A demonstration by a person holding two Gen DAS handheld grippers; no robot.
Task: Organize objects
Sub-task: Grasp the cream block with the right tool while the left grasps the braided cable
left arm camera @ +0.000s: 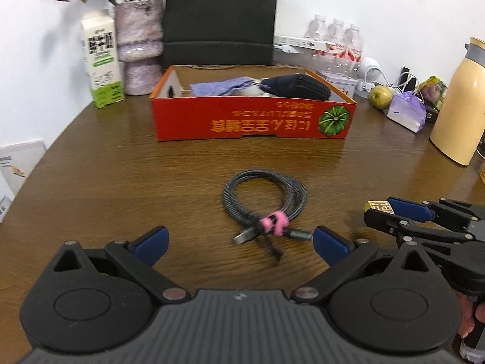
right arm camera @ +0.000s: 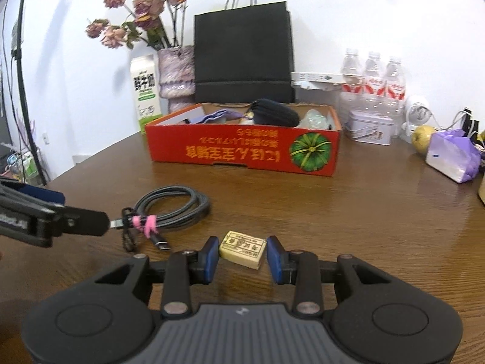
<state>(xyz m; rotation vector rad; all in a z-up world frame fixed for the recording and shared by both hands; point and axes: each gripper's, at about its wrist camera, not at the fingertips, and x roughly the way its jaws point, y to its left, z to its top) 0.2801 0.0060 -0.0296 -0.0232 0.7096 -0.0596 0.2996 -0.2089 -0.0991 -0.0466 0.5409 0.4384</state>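
A coiled grey cable tied with a pink strap lies on the brown table, just ahead of my open left gripper; it also shows in the right wrist view. My right gripper is shut on a small cream box, seen also in the left wrist view. A red cardboard box behind holds a dark pouch and a purple cloth; the red box also shows in the right wrist view.
Along the back stand a milk carton, a vase of flowers, a black bag, water bottles, a tin, an apple, a purple packet and a cream jug.
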